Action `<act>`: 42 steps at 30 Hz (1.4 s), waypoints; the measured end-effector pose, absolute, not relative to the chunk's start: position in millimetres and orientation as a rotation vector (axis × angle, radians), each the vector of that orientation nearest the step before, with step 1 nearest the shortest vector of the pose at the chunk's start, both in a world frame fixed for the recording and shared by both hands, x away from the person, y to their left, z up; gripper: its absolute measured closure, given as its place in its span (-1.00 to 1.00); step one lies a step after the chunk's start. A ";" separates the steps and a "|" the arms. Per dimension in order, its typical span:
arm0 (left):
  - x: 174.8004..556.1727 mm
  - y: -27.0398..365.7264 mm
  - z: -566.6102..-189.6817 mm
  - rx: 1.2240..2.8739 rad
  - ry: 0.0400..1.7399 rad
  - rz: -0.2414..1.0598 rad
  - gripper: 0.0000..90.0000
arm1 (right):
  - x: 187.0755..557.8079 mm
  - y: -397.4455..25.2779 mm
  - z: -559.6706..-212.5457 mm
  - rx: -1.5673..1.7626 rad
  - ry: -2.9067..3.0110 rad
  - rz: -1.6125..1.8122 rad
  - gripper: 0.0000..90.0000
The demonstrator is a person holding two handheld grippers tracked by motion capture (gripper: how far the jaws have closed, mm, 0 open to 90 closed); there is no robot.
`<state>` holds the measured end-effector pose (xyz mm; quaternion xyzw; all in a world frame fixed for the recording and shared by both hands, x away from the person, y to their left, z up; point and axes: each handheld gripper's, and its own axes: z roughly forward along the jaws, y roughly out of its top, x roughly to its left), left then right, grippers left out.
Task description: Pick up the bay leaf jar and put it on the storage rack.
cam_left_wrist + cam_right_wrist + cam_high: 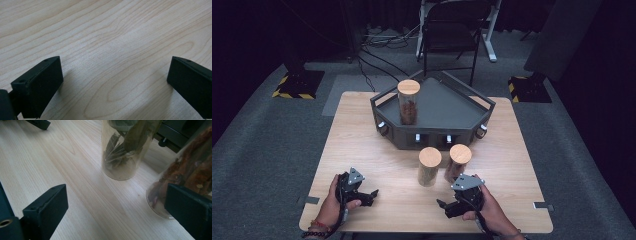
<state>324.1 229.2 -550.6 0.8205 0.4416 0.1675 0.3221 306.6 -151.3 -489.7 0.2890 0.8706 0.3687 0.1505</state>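
Three clear jars with round wooden lids are in the high view. One with brown contents [408, 102] stands on the dark grey tray [452, 107]. On the table in front of the tray stand a jar of green leaves [429, 166] [120, 152] and a jar of reddish-brown sticks [459, 162] [185, 175]. My right gripper [442, 207] [116, 200] is open, low over the wood just in front of these two, with the reddish jar close behind its right jaw. My left gripper [371, 196] [113, 82] is open over bare wood at the front left.
The wooden table [362, 150] stands on grey carpet. A black folding chair [452, 35] and cables lie behind the tray. The tip of the left gripper [37, 123] shows at the top left of the right gripper view.
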 end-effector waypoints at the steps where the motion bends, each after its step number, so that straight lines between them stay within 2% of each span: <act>1: 324.1 229.2 -550.6 2.154 1.159 0.439 -1.00 | 306.6 -149.5 -489.1 0.832 2.499 1.062 -0.88; 42: 324.1 229.2 -550.6 2.155 1.159 0.439 -0.99 | 324.7 -99.5 -487.2 0.947 2.393 1.067 -0.86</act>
